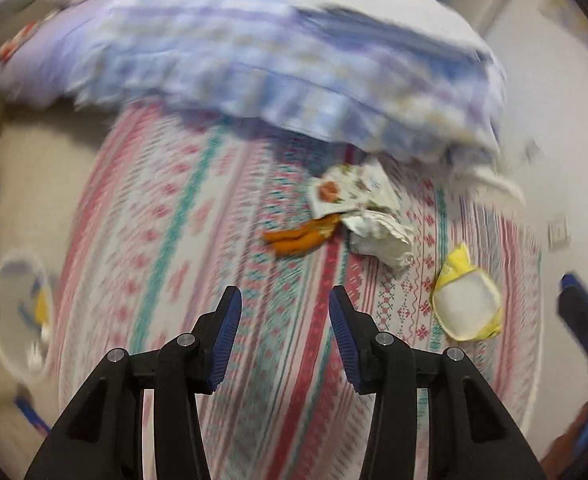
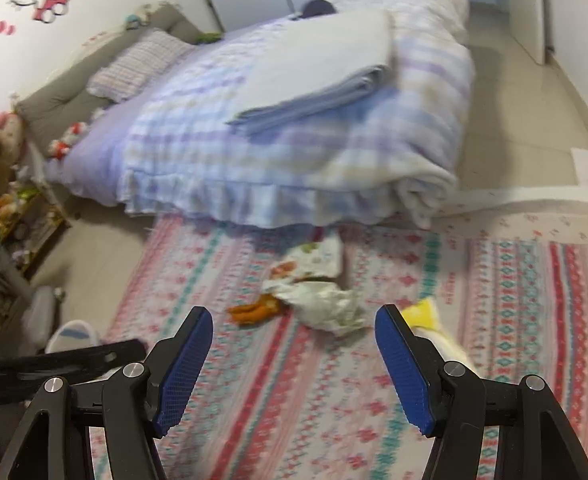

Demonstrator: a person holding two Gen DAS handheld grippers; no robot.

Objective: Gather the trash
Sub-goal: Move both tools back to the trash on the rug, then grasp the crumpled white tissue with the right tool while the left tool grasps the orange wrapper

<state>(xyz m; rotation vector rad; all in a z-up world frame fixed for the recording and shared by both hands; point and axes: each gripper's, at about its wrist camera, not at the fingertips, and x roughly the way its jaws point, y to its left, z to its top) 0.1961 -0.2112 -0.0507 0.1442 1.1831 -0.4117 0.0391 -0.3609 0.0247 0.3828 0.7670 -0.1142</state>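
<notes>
Crumpled paper (image 2: 325, 304) on rug, ahead of spread, empty right tongs (image 2: 294, 320).

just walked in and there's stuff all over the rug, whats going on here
A person holding a gripper in each hand is tidying litter off a patterned rug beside the bed. Both the left gripper and right gripper are open and empty, hovering above the rug. Nothing has been picked up: orange peel, crumpled white paper, a printed wrapper and a yellow packet lie ahead. A white bin sits off to the left.
</notes>
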